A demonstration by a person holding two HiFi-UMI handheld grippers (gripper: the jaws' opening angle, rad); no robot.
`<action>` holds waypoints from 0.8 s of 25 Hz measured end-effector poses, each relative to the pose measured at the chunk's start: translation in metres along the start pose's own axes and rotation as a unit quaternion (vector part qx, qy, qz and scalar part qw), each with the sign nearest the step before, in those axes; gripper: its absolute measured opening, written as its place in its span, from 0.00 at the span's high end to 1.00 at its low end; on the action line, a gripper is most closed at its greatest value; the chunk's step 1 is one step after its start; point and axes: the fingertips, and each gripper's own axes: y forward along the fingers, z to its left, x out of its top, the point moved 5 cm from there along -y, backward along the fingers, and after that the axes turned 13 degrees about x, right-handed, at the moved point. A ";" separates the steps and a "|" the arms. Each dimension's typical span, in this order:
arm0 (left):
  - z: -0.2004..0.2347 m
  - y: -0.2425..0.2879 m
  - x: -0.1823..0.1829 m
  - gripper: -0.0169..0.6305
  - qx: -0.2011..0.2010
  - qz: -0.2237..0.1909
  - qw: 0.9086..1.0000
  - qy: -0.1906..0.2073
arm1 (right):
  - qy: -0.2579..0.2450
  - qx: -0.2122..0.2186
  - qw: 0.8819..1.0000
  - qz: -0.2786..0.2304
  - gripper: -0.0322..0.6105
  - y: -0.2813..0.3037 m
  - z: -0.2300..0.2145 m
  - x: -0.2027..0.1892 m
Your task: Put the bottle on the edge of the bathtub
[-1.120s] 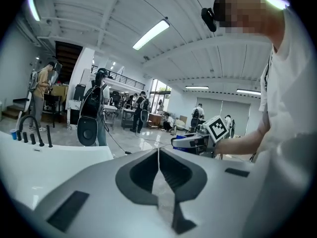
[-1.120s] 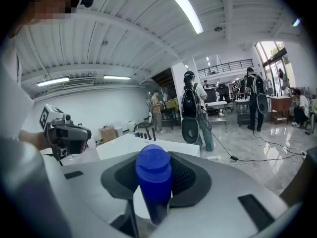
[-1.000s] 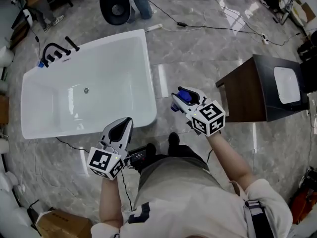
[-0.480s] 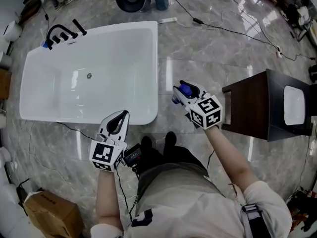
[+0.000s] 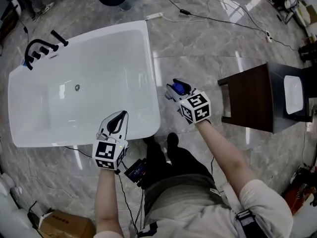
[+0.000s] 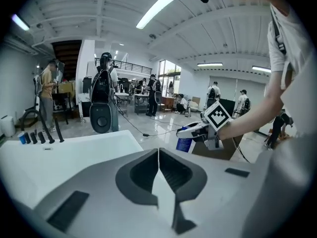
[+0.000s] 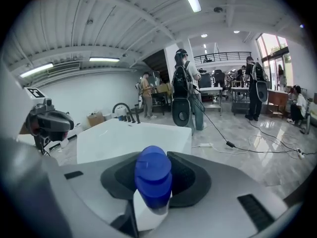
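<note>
A white bottle with a blue cap (image 5: 180,89) (image 7: 153,180) sits between the jaws of my right gripper (image 5: 174,91), which is shut on it and held over the marble floor just right of the white bathtub (image 5: 151,78) (image 7: 130,138). In the left gripper view the same bottle (image 6: 185,144) shows in the right gripper (image 6: 199,131) beyond the tub's corner. My left gripper (image 5: 116,124) (image 6: 158,165) is shut with nothing in it, hovering over the tub's near edge close to its right corner.
A black faucet set (image 5: 40,46) stands at the tub's far left corner. A dark wooden cabinet with a white basin (image 5: 262,95) is to the right. Cables (image 5: 218,19) run across the floor beyond the tub. People and equipment stand in the background.
The head view has shifted, so the tub sits lower and nearer. My right gripper with the bottle has come slightly closer to the tub's right edge. My left gripper stays over the near rim.
</note>
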 end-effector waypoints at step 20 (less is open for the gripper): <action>0.003 0.220 -0.133 0.88 -0.005 0.096 0.995 -0.007 | 0.036 -0.029 0.998 0.034 0.73 0.119 -0.125 -0.158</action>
